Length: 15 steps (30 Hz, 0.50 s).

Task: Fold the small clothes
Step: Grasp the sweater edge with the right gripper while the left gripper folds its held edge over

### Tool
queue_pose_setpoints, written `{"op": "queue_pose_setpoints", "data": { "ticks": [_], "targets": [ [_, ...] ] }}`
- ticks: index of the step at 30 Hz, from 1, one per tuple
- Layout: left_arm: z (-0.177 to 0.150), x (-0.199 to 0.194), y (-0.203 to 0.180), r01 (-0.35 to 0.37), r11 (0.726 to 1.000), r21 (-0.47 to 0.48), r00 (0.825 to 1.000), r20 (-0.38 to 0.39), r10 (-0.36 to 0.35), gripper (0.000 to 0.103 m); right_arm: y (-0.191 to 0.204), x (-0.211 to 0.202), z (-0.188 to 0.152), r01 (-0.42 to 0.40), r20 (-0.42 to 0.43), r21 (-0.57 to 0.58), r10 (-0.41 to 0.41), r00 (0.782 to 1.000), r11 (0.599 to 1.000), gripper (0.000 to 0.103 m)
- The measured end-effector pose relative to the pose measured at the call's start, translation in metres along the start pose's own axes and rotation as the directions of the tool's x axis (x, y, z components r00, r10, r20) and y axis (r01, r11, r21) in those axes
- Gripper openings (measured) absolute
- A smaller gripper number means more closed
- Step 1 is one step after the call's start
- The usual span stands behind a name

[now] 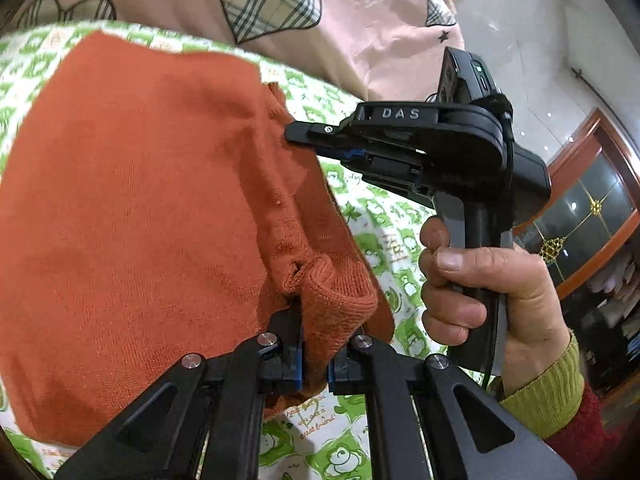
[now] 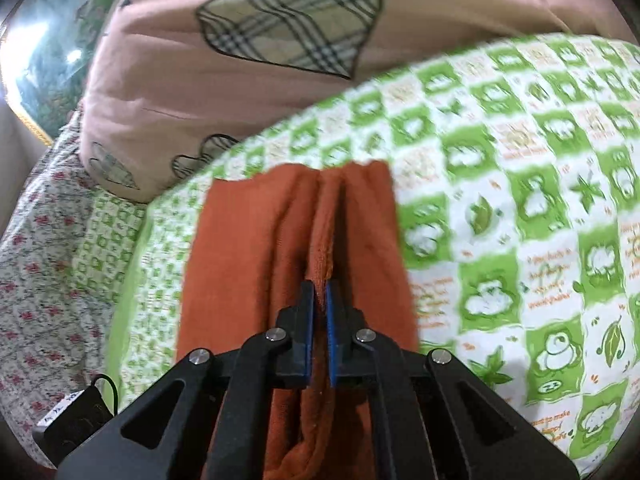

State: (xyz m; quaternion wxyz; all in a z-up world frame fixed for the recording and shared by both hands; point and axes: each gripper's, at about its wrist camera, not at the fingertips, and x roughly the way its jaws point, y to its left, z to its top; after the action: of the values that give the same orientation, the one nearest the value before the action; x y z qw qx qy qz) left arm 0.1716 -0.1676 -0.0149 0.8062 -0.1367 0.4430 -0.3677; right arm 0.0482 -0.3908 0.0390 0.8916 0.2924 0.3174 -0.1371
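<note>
A small orange knit garment (image 1: 132, 216) lies on a green-and-white printed sheet (image 1: 384, 240). My left gripper (image 1: 314, 336) is shut on a rolled ribbed edge of the garment at its near right side. My right gripper (image 1: 298, 136) shows in the left wrist view, reaching in from the right and pinching the garment's far right edge. In the right wrist view my right gripper (image 2: 320, 300) is shut on a raised fold of the orange garment (image 2: 248, 240), which hangs and bunches in front of the sheet (image 2: 520, 200).
A pink quilt with plaid heart patches (image 1: 320, 12) lies behind the garment; it also shows in the right wrist view (image 2: 240, 60). A floral cloth (image 2: 44, 240) lies at the left. A wooden cabinet with glass doors (image 1: 592, 200) stands at the right.
</note>
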Motion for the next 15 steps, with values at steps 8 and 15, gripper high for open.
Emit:
{"op": "queue_pose_setpoints", "data": {
  "ticks": [8,15],
  "targets": [
    [-0.007,0.020,-0.015,-0.010,0.998,0.068,0.998,-0.055,0.014,0.010,-0.019,-0.005,-0.004,0.047,-0.015,0.046,-0.046,0.999,0.998,0.008],
    [-0.017,-0.024,-0.008,0.079,0.996,0.045,0.994,-0.080,-0.075,0.041,0.011,-0.023,-0.010,0.089,0.052,-0.017,-0.088,0.995,0.996,0.046]
  ]
}}
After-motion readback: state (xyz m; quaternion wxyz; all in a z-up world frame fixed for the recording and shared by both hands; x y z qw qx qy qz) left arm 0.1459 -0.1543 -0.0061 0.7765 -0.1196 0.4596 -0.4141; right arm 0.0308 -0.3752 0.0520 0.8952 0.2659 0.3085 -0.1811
